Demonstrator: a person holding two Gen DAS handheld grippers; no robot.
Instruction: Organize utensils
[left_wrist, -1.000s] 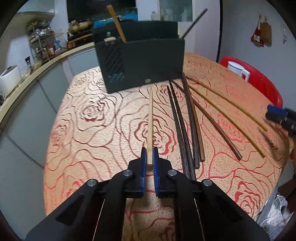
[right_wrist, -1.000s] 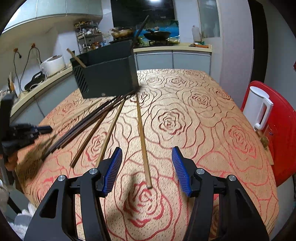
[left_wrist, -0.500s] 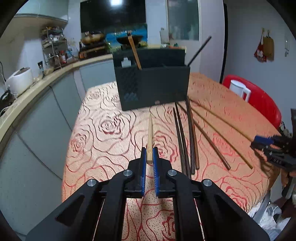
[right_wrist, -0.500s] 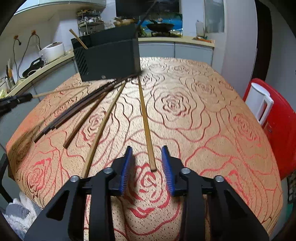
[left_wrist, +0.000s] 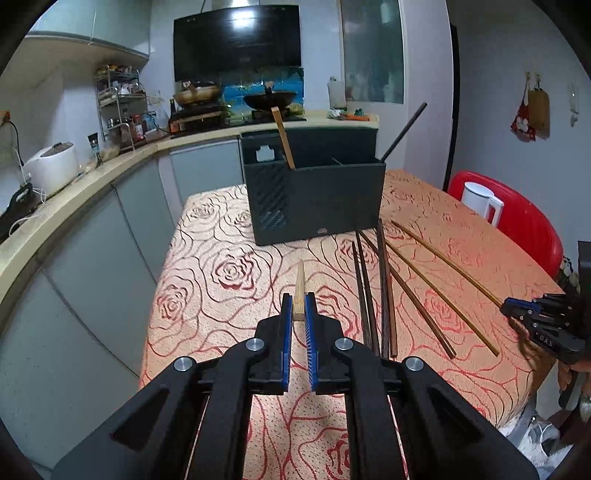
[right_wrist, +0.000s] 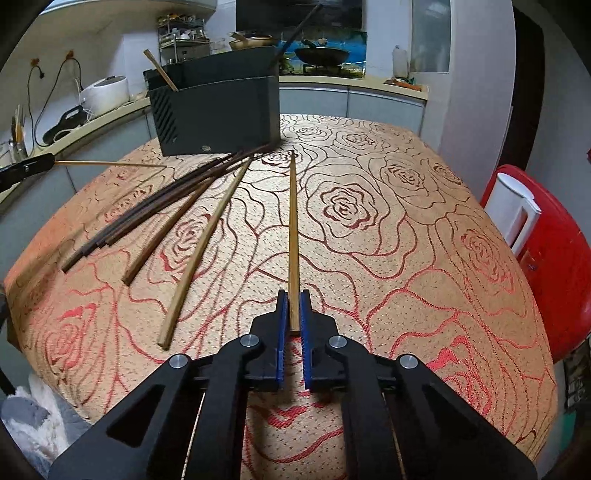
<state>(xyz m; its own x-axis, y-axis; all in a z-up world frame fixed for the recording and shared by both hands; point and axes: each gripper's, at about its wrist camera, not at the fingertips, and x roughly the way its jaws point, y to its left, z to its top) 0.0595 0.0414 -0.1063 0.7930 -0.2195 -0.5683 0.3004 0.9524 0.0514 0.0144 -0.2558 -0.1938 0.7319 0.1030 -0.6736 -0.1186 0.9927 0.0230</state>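
My left gripper (left_wrist: 298, 306) is shut on the near end of a pale wooden chopstick (left_wrist: 299, 280). It holds the chopstick above the tablecloth, pointing at the black organizer box (left_wrist: 317, 192). That box holds one pale chopstick (left_wrist: 283, 142) at its left and one dark chopstick (left_wrist: 404, 131) at its right. My right gripper (right_wrist: 294, 306) is just closing its jaws, and the pads press on the near end of a bamboo chopstick (right_wrist: 293, 229) that lies on the cloth. Several dark chopsticks (right_wrist: 166, 199) and one more pale chopstick (right_wrist: 205, 251) lie fanned to its left.
A white kettle (right_wrist: 511, 210) stands on a red stool (right_wrist: 554, 258) by the table's right edge. A kitchen counter (left_wrist: 74, 206) with appliances runs along the left. The rose-patterned tablecloth (right_wrist: 388, 221) drops away at the rounded near edge.
The right gripper's jaws closed from wide apart onto the bamboo chopstick. The left gripper rose and carried its pale chopstick up off the cloth.
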